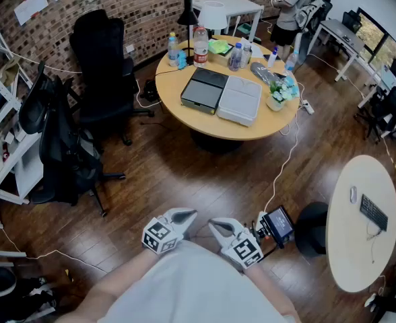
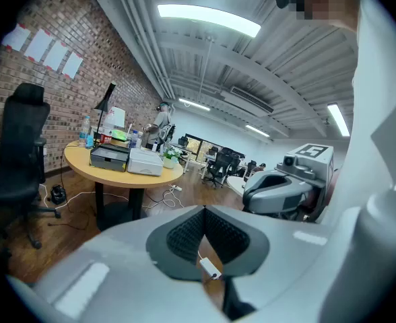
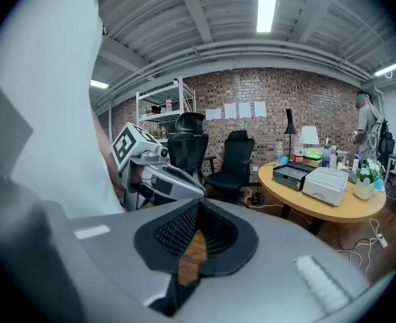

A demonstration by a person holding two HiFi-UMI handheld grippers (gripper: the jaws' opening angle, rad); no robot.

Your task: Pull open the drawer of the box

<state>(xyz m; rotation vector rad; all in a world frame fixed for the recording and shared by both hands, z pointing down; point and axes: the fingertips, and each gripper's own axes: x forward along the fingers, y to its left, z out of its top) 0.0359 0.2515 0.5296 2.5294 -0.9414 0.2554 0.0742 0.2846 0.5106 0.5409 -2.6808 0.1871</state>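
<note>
1. The dark box (image 1: 205,89) sits mid-way across the round table (image 1: 174,86), touching a lighter box (image 1: 240,100). Its drawer appears closed.
2. The left gripper (image 1: 183,216) and right gripper (image 1: 219,225) are held well apart from the table, each with jaws closed on nothing.
3. Approach the table, open one claw, grip the drawer front squarely and pull straight out. Steady the box with the other claw.

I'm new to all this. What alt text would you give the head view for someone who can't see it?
Seen from above, a person holds the left gripper and right gripper close to the body, both shut and empty, over a wood floor. Farther off, a round table carries a dark box, a white box and bottles.
</note>
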